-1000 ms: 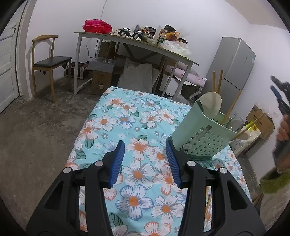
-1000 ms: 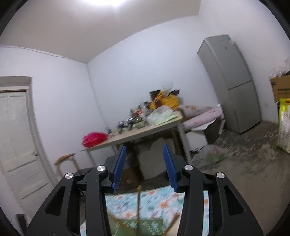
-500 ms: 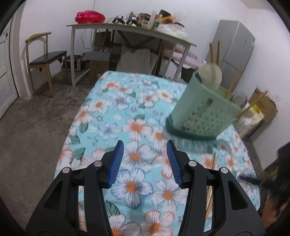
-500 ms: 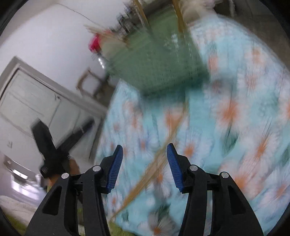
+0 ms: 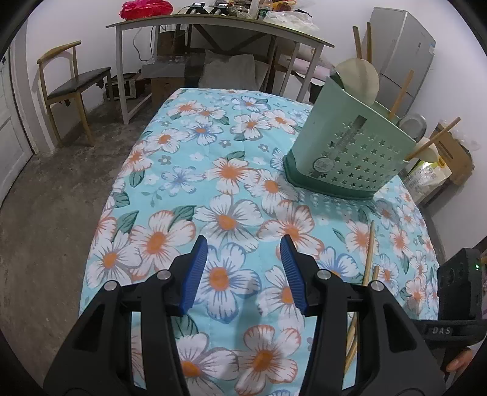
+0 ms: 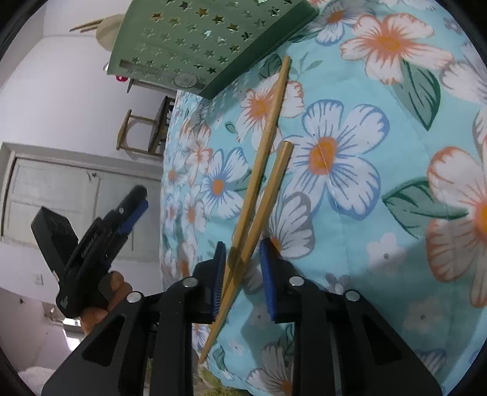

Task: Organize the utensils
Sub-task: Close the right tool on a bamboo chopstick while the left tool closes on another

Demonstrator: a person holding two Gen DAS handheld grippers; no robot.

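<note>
Two long, thin, light-brown wooden chopsticks [image 6: 258,195] lay on the soft blue cloth with white and orange flowers [image 6: 350,189]. They were smooth and straight, and they crossed each other near their close ends. The right gripper [image 6: 242,268] was low over them. Its two blue ribbed fingers [image 6: 219,274] were spread apart, one on each side of the crossed part. The chopsticks ran through the gap, close to the left finger, but the fingers were not squeezing them. The far tip of the longer chopstick came very near the dark base of the holder.

The left gripper [image 5: 243,268] hung above the cloth, off to the side of the chopsticks [image 5: 368,259]. Its two blue fingers [image 5: 194,274] were wide apart, with only flowers showing between them.

Farther back stood one light-green plastic utensil holder with star-shaped holes [image 5: 350,155] on the cloth. At least four more wooden sticks [image 5: 401,91] poked out of its top, and one round cream spoon head [image 5: 362,79] did too.

Behind the cloth were a long grey table [image 5: 213,24], one wooden chair with a black seat [image 5: 73,85] and a tall grey fridge [image 5: 404,45].
</note>
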